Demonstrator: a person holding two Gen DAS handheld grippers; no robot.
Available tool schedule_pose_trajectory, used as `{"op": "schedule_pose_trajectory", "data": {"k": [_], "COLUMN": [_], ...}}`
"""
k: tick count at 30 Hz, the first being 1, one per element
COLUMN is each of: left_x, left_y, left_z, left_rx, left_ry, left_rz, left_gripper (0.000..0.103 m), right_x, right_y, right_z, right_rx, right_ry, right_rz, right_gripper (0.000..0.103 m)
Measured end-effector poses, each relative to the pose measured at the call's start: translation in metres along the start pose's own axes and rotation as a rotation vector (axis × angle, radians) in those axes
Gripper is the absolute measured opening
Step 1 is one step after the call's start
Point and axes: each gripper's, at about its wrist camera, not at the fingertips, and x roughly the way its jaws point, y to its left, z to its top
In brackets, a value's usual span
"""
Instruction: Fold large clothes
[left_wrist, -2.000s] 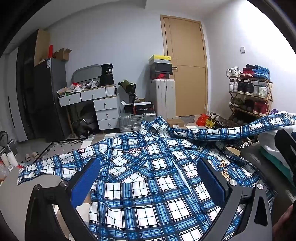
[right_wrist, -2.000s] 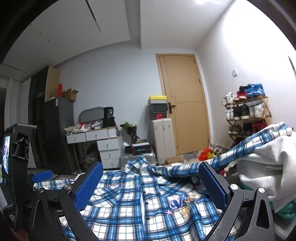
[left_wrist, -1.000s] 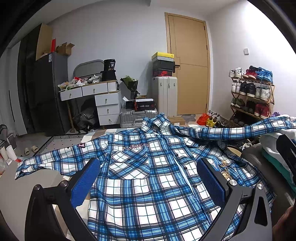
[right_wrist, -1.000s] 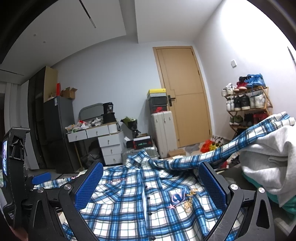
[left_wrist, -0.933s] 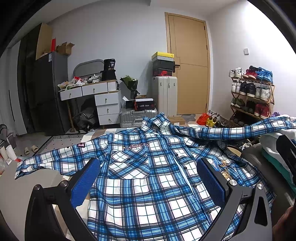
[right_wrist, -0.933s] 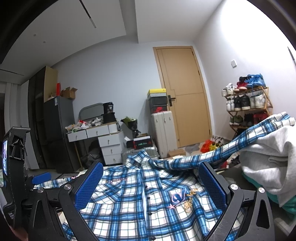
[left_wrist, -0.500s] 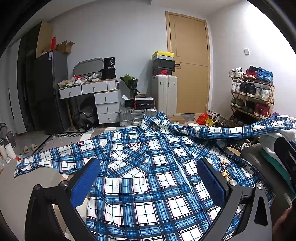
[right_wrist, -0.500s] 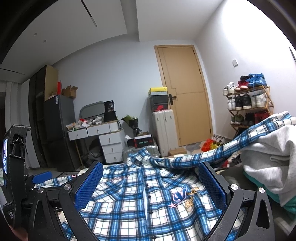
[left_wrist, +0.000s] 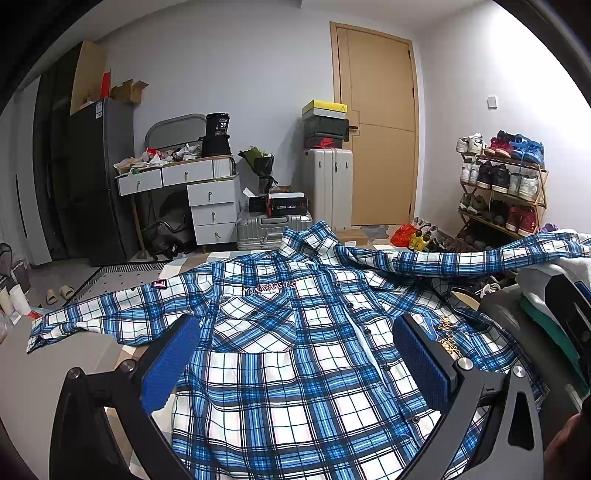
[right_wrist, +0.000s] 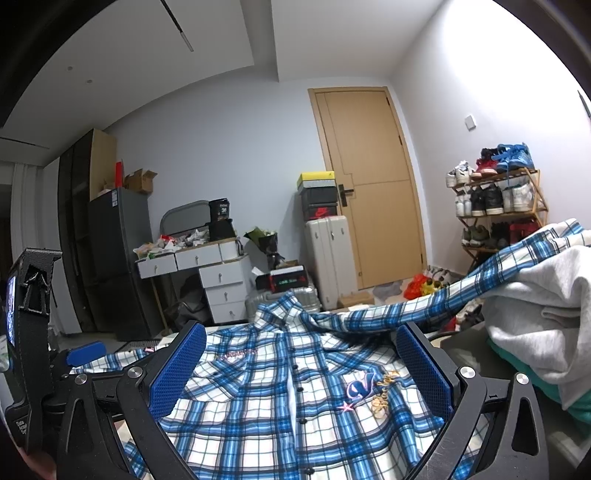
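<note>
Jaws on both tools are spread wide and grasp nothing: your left gripper (left_wrist: 295, 363) hovers over the lower front of the plaid shirt (left_wrist: 295, 332), and your right gripper (right_wrist: 301, 369) hangs over the same garment a little further toward its embroidered chest.

That shirt lies buttoned, front up, spread across the counter (left_wrist: 55, 365), collar away from you. Its sleeve on the left side (left_wrist: 99, 314) lies flat out along the surface, while the other sleeve (left_wrist: 480, 260) runs up onto the pile of folded clothes (right_wrist: 546, 317) at the right edge and drapes over it. From the way it lies, no fold has been made yet, so the step in hand looks like the first grab.

Deal with that draped sleeve first. Bring the right tool to it near the cuff, close only on the one layer of plaid, and be careful not to pinch the grey garment under it; dragging that would topple the stack. Lay the sleeve across the chest before turning the side panel in.

With the left tool, take the shoulder seam and the hem edge rather than the middle of the cloth. Bite at the very edge, lift just enough to clear, and keep both sides level so the placket stays straight down the centre.
</note>
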Motion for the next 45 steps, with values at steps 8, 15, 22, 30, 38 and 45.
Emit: {"op": "schedule_pose_trajectory", "data": {"k": [8, 15, 22, 30, 38, 45], "left_x": [-0.001, 0.000, 0.001, 0.003, 0.003, 0.006], "left_y": [0.001, 0.001, 0.001, 0.002, 0.005, 0.003], "left_z": [0.001, 0.001, 0.001, -0.001, -0.003, -0.003], "left_rx": [-0.003, 0.007, 0.008, 0.015, 0.008, 0.026], "left_ry": [-0.002, 0.005, 0.008, 0.017, 0.046, 0.052], "left_rz": [-0.006, 0.001, 0.000, -0.007, -0.035, -0.040], "left_gripper": [0.102, 0.102, 0.102, 0.102, 0.102, 0.102], "right_x": [0.003, 0.005, 0.007, 0.013, 0.035, 0.066], "right_y": [-0.001, -0.001, -0.002, -0.010, -0.076, -0.189], "right_z": [0.000, 0.000, -0.004, -0.004, 0.050, 0.132], "right_rx": [0.001, 0.002, 0.004, 0.027, -0.014, -0.146], "right_ry": [0.008, 0.019, 0.035, 0.056, 0.203, 0.431], "right_rz": [0.005, 0.006, -0.010, -0.046, -0.118, -0.230], "right_gripper": [0.103, 0.103, 0.103, 0.103, 0.103, 0.103]}}
